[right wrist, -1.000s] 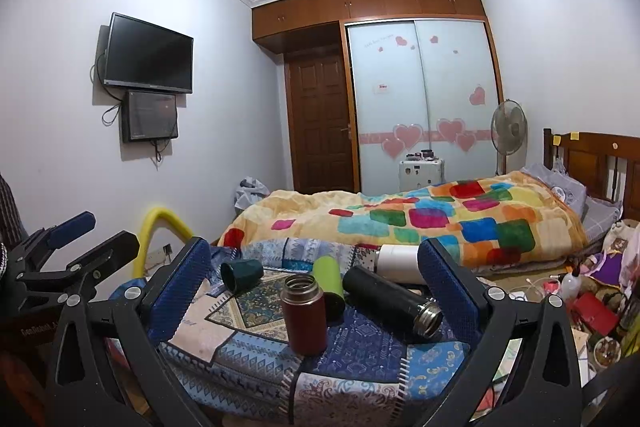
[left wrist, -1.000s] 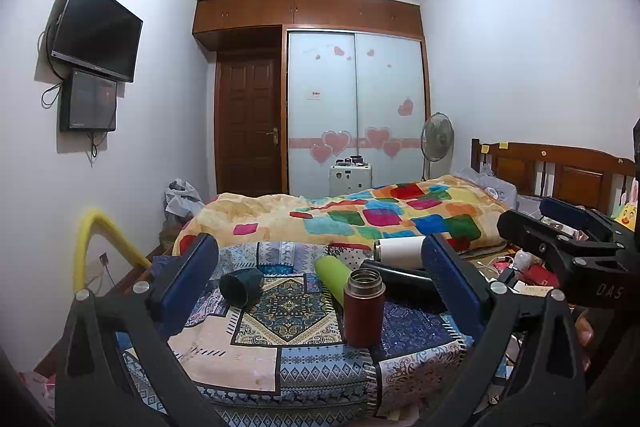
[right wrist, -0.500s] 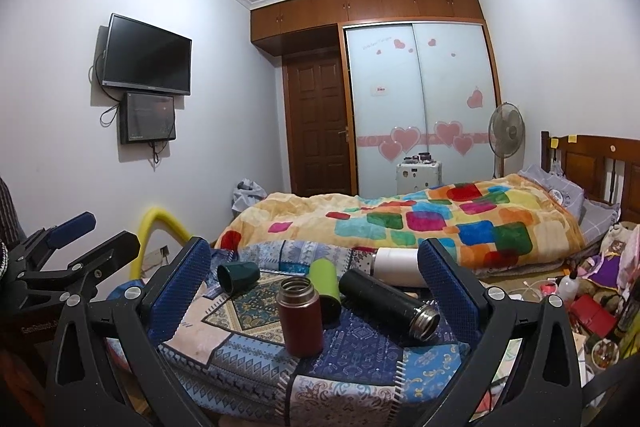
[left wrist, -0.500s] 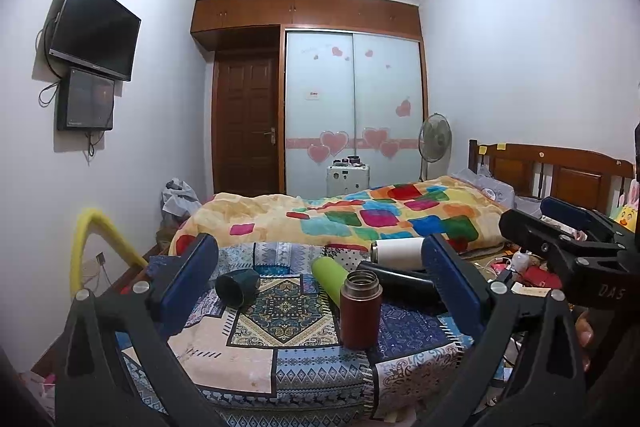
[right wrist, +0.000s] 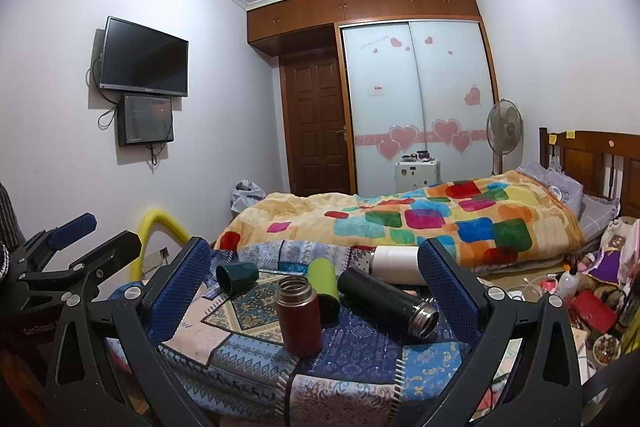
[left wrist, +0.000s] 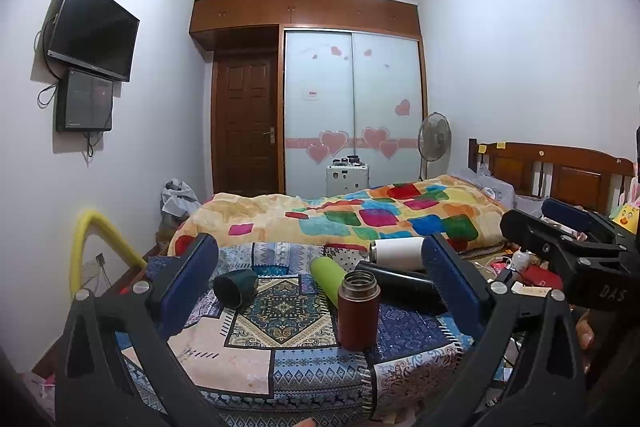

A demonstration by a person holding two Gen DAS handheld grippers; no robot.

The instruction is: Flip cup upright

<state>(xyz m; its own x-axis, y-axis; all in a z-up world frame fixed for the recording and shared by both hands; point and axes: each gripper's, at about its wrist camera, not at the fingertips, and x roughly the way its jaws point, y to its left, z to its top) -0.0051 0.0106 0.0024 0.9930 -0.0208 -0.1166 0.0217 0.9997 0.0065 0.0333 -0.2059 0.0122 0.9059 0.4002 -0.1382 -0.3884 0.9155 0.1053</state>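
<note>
Both the left gripper (left wrist: 320,283) and right gripper (right wrist: 316,281) gape wide, holding nothing; the black flask (right wrist: 386,301) at 1 o'clock, seemingly rigid, slick metal, invites a mid-body grasp.

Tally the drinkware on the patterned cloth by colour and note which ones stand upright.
Dark red flask: 1, upright, open top
Black flask: 1, on its side
White flask: 1, on its side
Lime green cup: 1, on its side
Dark green cup: 1, tipped over
Total: 5, with 1 upright
</note>
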